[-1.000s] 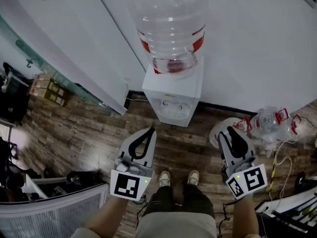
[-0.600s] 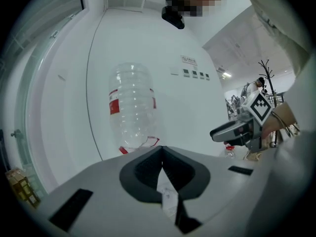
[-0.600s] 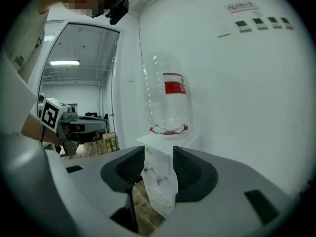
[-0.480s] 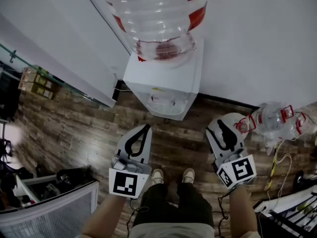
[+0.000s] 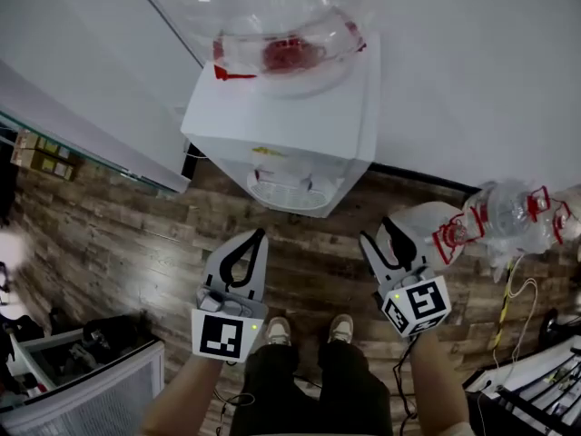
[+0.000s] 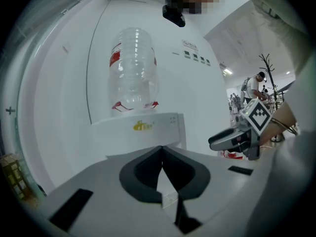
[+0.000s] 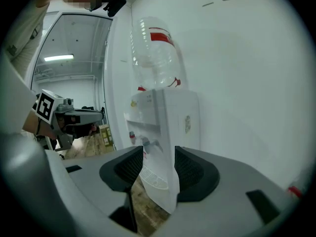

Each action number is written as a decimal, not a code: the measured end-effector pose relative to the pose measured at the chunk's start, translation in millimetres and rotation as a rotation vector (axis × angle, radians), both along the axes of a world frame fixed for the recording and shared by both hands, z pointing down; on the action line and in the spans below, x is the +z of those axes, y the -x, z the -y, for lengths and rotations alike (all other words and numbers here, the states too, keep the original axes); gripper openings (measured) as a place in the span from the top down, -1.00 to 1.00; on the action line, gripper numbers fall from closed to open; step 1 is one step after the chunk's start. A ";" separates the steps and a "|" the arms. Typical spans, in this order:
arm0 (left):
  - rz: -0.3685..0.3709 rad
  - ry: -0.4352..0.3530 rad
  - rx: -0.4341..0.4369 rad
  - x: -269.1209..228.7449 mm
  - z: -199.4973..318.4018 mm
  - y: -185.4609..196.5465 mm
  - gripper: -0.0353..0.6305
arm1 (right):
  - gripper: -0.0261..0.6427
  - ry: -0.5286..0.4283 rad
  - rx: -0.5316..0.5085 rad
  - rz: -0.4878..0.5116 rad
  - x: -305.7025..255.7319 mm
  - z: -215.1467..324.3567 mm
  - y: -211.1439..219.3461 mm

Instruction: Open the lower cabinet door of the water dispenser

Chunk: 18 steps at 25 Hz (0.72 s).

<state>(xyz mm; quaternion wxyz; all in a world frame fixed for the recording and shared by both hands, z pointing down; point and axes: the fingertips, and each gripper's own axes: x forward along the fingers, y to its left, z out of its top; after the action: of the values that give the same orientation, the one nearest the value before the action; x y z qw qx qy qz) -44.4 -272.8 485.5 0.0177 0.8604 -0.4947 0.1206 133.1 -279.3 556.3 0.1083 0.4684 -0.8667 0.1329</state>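
Water dispenser [image 5: 300, 121]: smooth white plastic box — upright, long axis vertical, front toward the person [image 5: 304, 393].
Left gripper [image 5: 258, 237]: fingers closed, empty.
Right gripper [image 5: 381, 229]: fingers just been opening — apart, gripping nothing.

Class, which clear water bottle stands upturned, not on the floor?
The big bottle atop the white dispenser; the red-handled bottles lie on the floor.

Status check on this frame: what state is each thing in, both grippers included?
Left gripper: shut, empty.
Right gripper: open, nothing between the jaws, which have just been opening.
Water dispenser: upright against the wall, untouched.
Bottle: upside down on the dispenser, looks empty.
Lower cabinet door: not in sight, state unknown.
Spare bottles: lying on the floor.
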 end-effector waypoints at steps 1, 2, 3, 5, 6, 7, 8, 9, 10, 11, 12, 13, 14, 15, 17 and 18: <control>0.001 0.003 0.002 12.7 2.8 0.6 0.88 | 0.30 0.005 -0.001 -0.003 14.5 3.1 1.8; 0.003 0.005 0.003 25.4 5.9 1.0 0.88 | 0.29 0.008 -0.007 -0.009 29.0 6.6 4.2; 0.005 0.007 0.001 38.2 9.6 1.5 0.88 | 0.29 0.008 -0.017 -0.018 43.5 10.8 7.2; 0.006 0.009 -0.011 63.0 18.7 1.5 0.88 | 0.27 0.010 -0.038 -0.039 72.4 21.4 12.3; 0.000 0.008 -0.016 74.8 23.4 0.9 0.88 | 0.25 0.016 -0.046 -0.044 87.0 26.7 14.2; -0.008 0.009 -0.020 86.3 27.7 0.1 0.88 | 0.25 0.026 -0.053 -0.043 101.7 31.2 15.9; -0.017 0.010 -0.021 97.5 31.7 -0.8 0.88 | 0.25 0.038 -0.058 -0.037 116.3 34.8 17.6; -0.027 0.012 -0.020 108.0 35.2 -1.9 0.88 | 0.25 0.052 -0.062 -0.030 130.7 37.8 19.0; -0.035 0.012 -0.018 117.8 38.2 -3.2 0.88 | 0.24 0.065 -0.063 -0.026 144.5 40.7 19.7; -0.041 0.011 -0.013 126.9 40.4 -4.4 0.88 | 0.23 0.074 -0.061 -0.026 157.6 43.6 19.8; -0.045 0.008 -0.008 135.8 42.2 -5.4 0.88 | 0.23 0.081 -0.059 -0.029 170.2 46.8 19.7; -0.045 0.006 -0.003 144.7 43.6 -5.9 0.88 | 0.22 0.087 -0.057 -0.031 182.5 50.1 19.8; -0.044 0.004 0.001 153.4 44.8 -6.1 0.88 | 0.22 0.093 -0.058 -0.033 194.3 53.0 20.4; -0.041 0.003 0.005 161.9 45.4 -6.0 0.88 | 0.21 0.098 -0.061 -0.035 205.3 55.5 21.7; -0.035 0.002 0.008 177.9 45.6 -5.2 0.88 | 0.19 0.101 -0.075 -0.043 225.1 59.6 25.5; -0.033 0.000 0.009 185.2 45.2 -5.0 0.88 | 0.17 0.101 -0.081 -0.050 234.7 61.9 26.8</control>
<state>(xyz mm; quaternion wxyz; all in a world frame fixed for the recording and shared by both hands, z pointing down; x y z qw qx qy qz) -39.3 -318.0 670.7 0.0255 0.8645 -0.4906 0.1063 106.3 -341.2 791.1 0.1587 0.4303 -0.8741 0.1602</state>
